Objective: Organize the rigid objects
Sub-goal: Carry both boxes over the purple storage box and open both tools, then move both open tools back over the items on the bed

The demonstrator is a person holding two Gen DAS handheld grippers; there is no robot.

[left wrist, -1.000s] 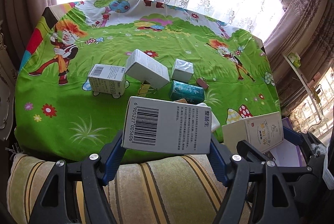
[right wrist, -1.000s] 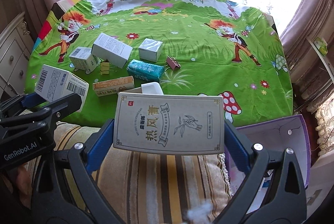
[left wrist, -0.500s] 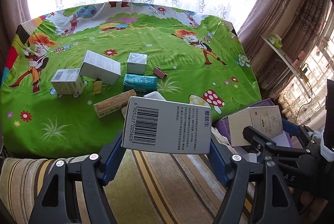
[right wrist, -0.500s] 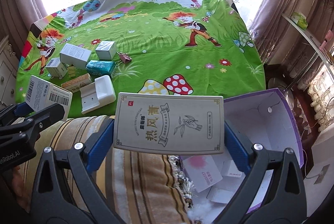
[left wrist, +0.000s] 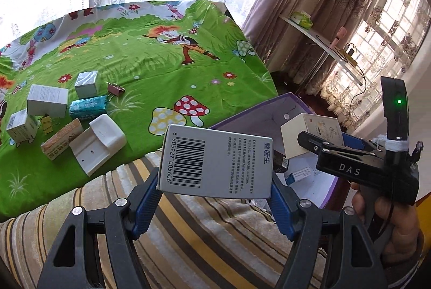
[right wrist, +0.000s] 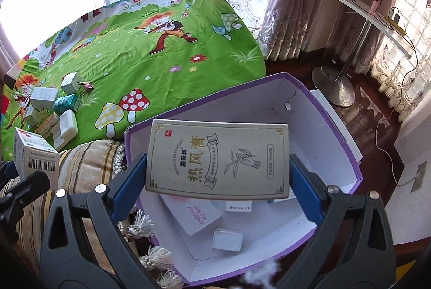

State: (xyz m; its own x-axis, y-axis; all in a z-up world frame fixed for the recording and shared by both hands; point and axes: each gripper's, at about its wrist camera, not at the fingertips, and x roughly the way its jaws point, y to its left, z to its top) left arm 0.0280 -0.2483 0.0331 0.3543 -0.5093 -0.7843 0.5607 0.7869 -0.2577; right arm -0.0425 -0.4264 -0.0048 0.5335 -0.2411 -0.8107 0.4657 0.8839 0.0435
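My left gripper [left wrist: 215, 181] is shut on a white barcode box [left wrist: 215, 162], held above a striped cushion [left wrist: 188, 235]. My right gripper [right wrist: 218, 181] is shut on a beige box with Chinese print [right wrist: 218, 159], held over the open purple bin [right wrist: 336, 133], which holds several small boxes. The beige box [left wrist: 312, 135] and right gripper also show at right in the left wrist view, over the bin [left wrist: 258, 111]. The barcode box [right wrist: 35, 159] shows at far left in the right wrist view.
On the green cartoon tablecloth [left wrist: 161, 68] lie several small boxes, a teal packet [left wrist: 87, 106], a white plastic holder [left wrist: 98, 143] and binder clips [left wrist: 115, 88]. A shelf on a metal stand [right wrist: 358, 3] and curtains are at right.
Both grippers have swung right with their boxes, away from the table. The right gripper's beige box now hangs over the open purple bin; the left follows over the cushion.
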